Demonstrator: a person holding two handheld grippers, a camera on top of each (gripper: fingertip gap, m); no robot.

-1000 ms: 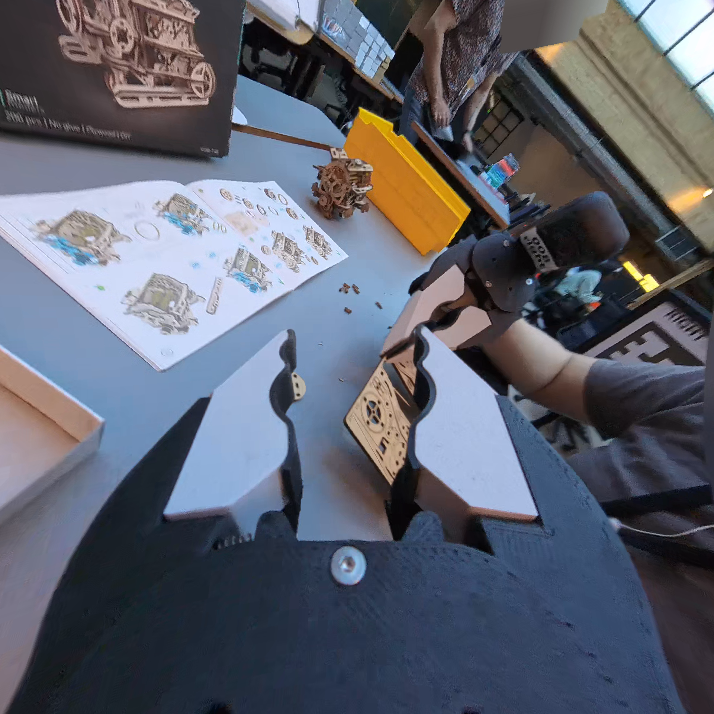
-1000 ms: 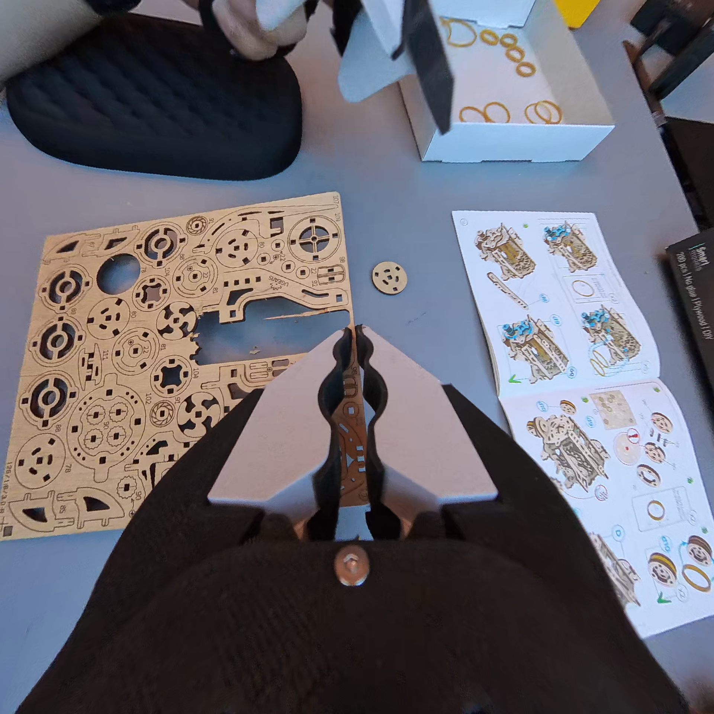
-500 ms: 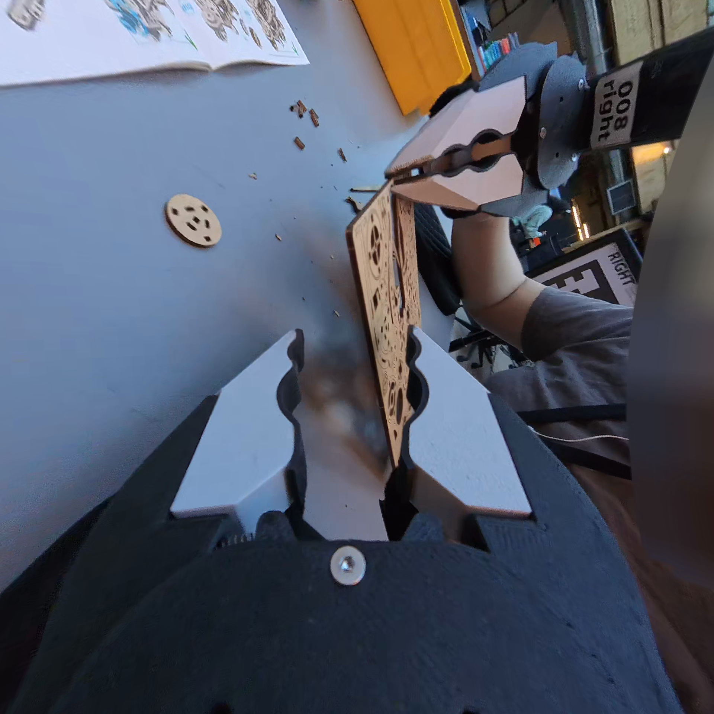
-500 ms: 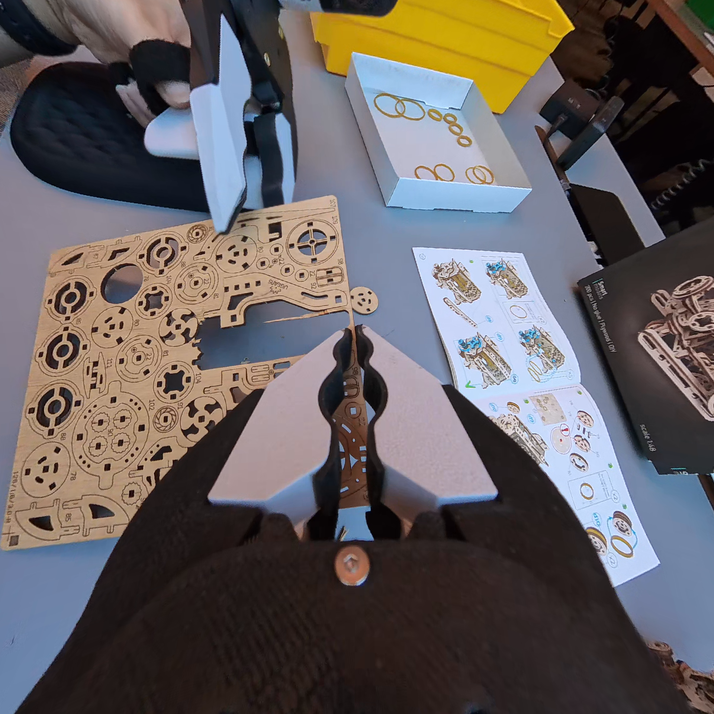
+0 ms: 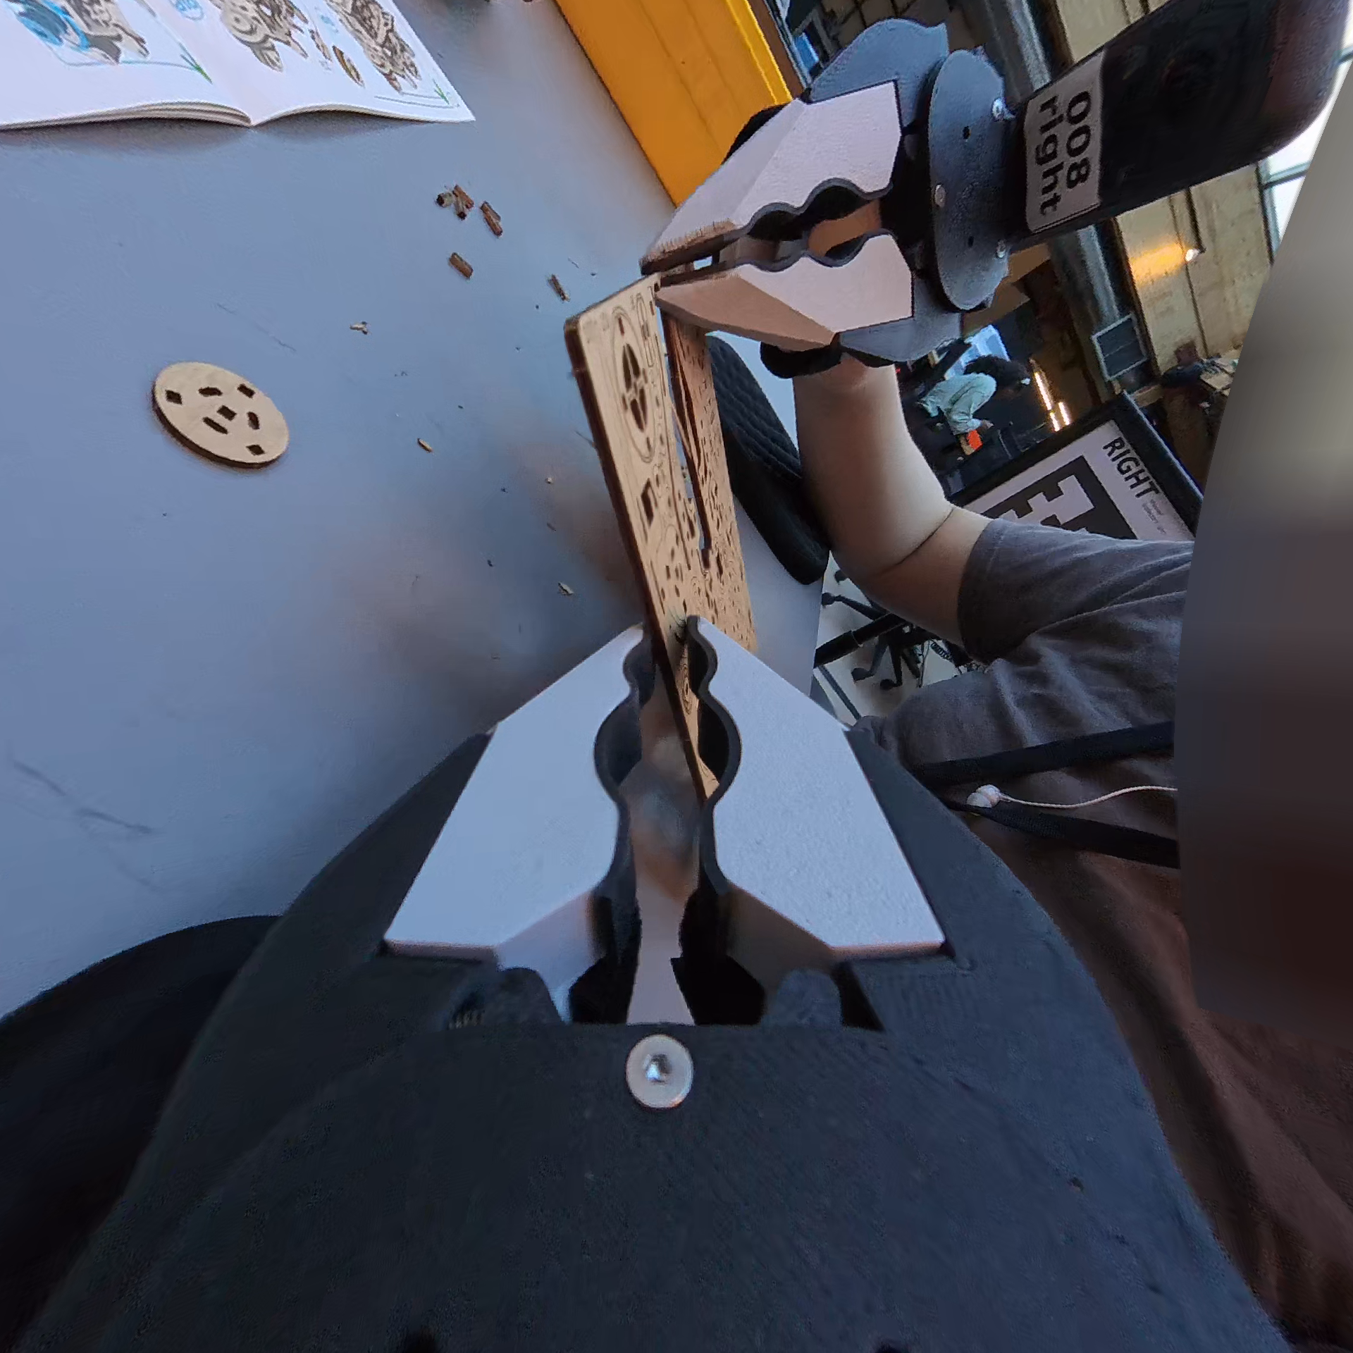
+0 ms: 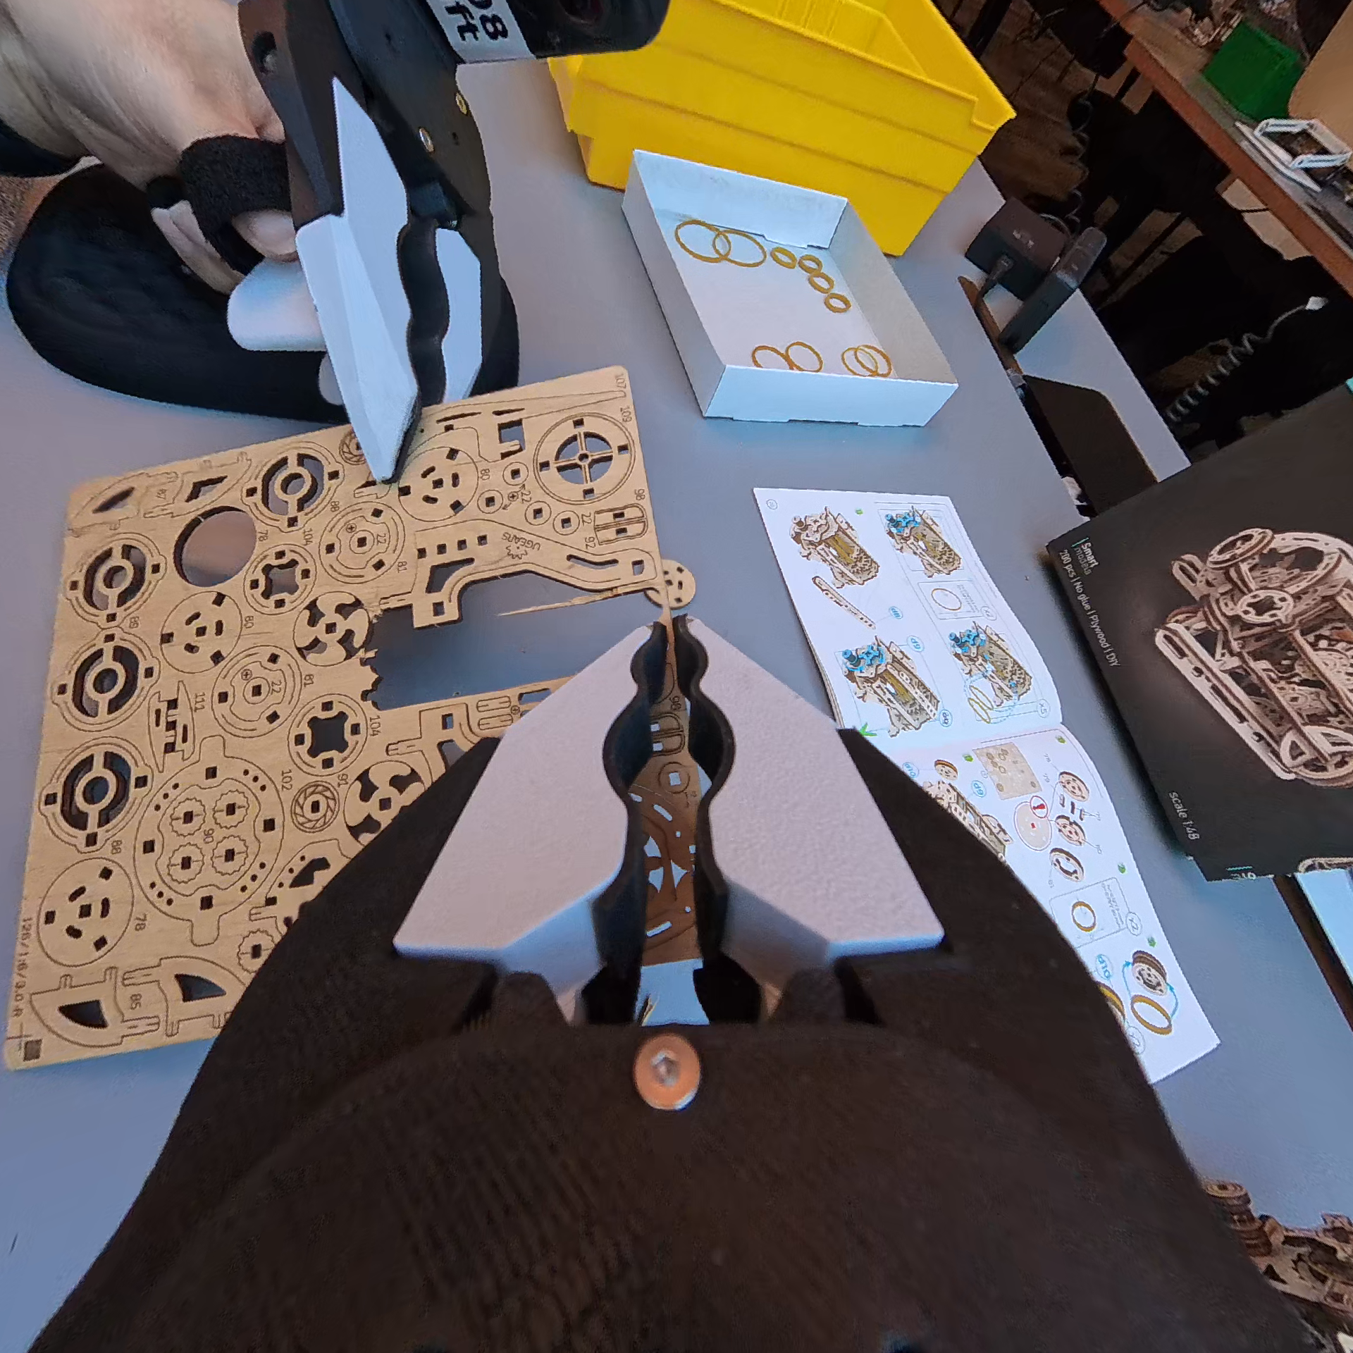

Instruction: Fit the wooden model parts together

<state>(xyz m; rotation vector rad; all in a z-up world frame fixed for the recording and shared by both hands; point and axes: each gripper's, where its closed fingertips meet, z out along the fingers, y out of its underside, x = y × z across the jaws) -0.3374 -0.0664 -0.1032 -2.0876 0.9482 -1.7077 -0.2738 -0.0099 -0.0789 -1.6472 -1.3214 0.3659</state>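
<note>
A laser-cut wooden parts sheet (image 6: 220,695) lies over the grey table (image 6: 732,454), with one round hole and a long cut-out where parts are gone. My right gripper (image 6: 670,626) is shut on the sheet's right edge. My left gripper (image 6: 399,446) pinches its far edge from above. In the left wrist view the sheet (image 5: 659,476) shows edge-on, standing between my left gripper (image 5: 670,630), shut on its near end, and my right gripper (image 5: 655,274) on its far end. A loose wooden disc (image 5: 220,414) lies on the table, just past the sheet's corner (image 6: 677,583).
A white box (image 6: 827,395) with yellow rings and a yellow bin (image 6: 769,95) stand behind. An open instruction booklet (image 6: 952,695) and a black kit box (image 6: 1230,659) lie right. A black pad (image 6: 110,315) sits back left. A built wooden model (image 6: 1288,1237) shows at bottom right. My right fingertips sit around 10 cm from my left ones. From either gripper's tips it is about 11 cm to the loose wooden disc (image 5: 220,414). It turns up in the right wrist view (image 6: 669,580) as well.
My left gripper came down to the sheet's edge and closed on it. The right gripper kept its hold and raised its side of the sheet.
</note>
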